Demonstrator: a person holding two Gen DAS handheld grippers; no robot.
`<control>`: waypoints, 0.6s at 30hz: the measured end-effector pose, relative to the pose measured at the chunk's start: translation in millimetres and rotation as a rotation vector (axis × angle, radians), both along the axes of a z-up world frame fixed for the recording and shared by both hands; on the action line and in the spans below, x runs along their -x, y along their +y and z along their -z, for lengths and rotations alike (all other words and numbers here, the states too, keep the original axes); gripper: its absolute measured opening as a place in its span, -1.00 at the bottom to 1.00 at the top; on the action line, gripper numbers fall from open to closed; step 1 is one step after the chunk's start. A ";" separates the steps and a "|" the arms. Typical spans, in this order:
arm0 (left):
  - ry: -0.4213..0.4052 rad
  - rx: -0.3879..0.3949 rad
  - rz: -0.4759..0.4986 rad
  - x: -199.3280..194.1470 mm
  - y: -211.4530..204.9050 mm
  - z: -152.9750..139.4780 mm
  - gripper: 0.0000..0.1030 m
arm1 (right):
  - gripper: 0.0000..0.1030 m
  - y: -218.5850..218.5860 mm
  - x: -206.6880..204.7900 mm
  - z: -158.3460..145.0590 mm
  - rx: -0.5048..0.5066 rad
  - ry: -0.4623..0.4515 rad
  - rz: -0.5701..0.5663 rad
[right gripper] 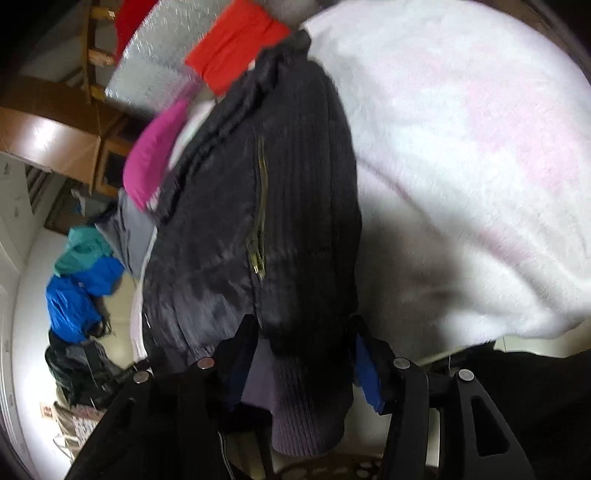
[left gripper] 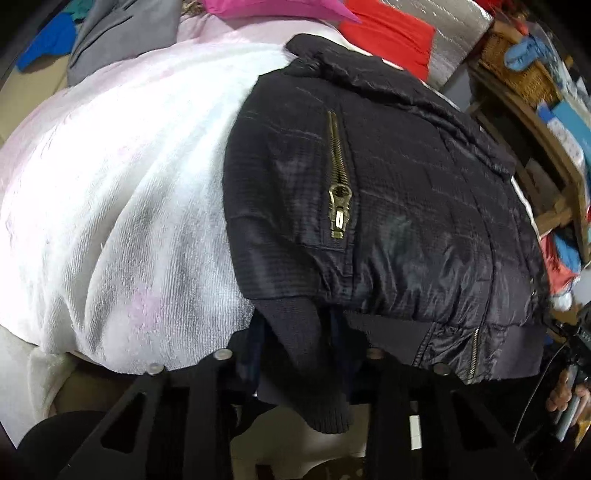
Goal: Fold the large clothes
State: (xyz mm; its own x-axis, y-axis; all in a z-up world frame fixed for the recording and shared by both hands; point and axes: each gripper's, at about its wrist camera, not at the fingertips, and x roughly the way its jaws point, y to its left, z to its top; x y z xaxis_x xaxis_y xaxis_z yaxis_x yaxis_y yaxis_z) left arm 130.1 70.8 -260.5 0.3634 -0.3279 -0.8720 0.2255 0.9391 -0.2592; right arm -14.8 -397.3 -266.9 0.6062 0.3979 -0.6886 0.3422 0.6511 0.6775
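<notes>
A black quilted jacket (left gripper: 388,192) with a brass zipper (left gripper: 340,199) lies folded on a white and pink fleece blanket (left gripper: 122,192). My left gripper (left gripper: 299,350) is closed on the jacket's ribbed knit cuff (left gripper: 314,380) at its near edge. In the right wrist view the same jacket (right gripper: 258,206) hangs toward the camera. My right gripper (right gripper: 306,347) is closed on the jacket's ribbed cuff (right gripper: 303,406). The blanket (right gripper: 480,155) fills the right side of that view.
Red (left gripper: 391,33), pink (left gripper: 273,7) and grey (left gripper: 125,33) clothes lie at the blanket's far edge. A wooden shelf (left gripper: 532,122) with baskets stands at the right. A blue and teal garment (right gripper: 81,280) lies on the floor at the left of the right wrist view.
</notes>
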 end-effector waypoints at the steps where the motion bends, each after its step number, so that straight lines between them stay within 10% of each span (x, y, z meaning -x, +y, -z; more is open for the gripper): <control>1: 0.001 0.006 0.002 -0.7 2.3 0.4 -0.34 | 0.05 -2.2 0.6 0.6 -0.010 0.001 0.004; 5: -0.013 -0.018 0.015 -1.4 -5.9 -1.0 -0.27 | 0.05 9.0 -12.0 13.8 -0.028 0.047 -0.042; 8: -0.030 -0.023 0.030 2.3 -6.6 -2.6 -0.23 | -0.35 22.8 -15.1 3.7 0.052 0.015 -0.088; 18: -0.152 -0.159 0.062 17.4 -27.2 -10.3 -0.34 | -0.24 42.3 -22.1 1.0 0.155 0.024 -0.137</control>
